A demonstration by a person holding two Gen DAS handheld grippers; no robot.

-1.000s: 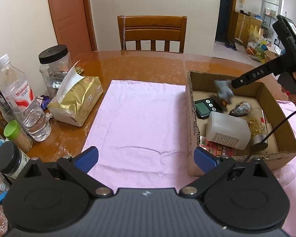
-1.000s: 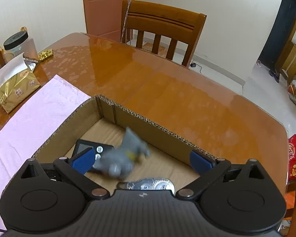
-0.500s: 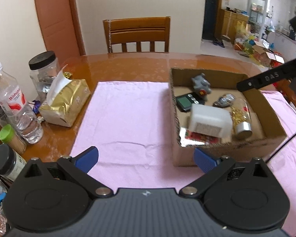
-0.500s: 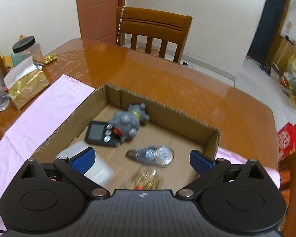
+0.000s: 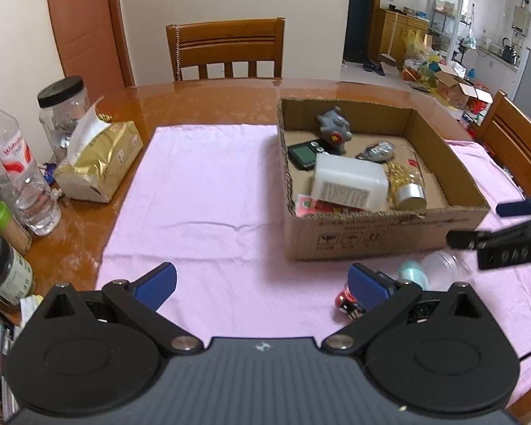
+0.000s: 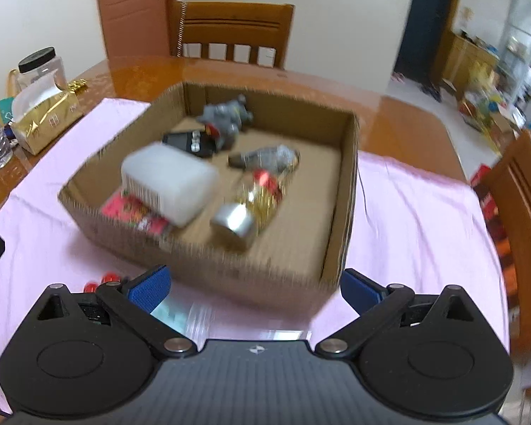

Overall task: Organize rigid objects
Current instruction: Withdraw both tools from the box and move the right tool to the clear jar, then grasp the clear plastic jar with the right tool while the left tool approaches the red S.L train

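A cardboard box [image 5: 371,237] [image 6: 347,177] stands on the pink cloth [image 5: 201,191]. In it lie a grey toy figure [image 5: 332,125] [image 6: 226,117], a black digital device [image 5: 302,156], a white plastic bottle [image 5: 350,180] [image 6: 170,180], a gold-filled jar with a silver cap [image 5: 407,184] [image 6: 247,212], a red packet [image 5: 318,205] and a tape dispenser [image 5: 377,150]. In front of the box lie a clear bottle with a teal cap [image 5: 432,269] and a small red object [image 5: 347,301]. My left gripper [image 5: 262,283] is open and empty. My right gripper [image 6: 253,287] is open and empty, near the box's front wall.
At the left stand a gold tissue pack [image 5: 99,163], a water bottle [image 5: 14,177], a black-lidded jar [image 5: 63,113] and small containers [image 5: 3,269]. A wooden chair [image 5: 226,49] is at the far side, another [image 5: 513,148] at the right. The right wrist view is blurred.
The right gripper has let go of the grey toy, which now lies in the box, and pulled back toward the near side. Both views have drawn back from the box.
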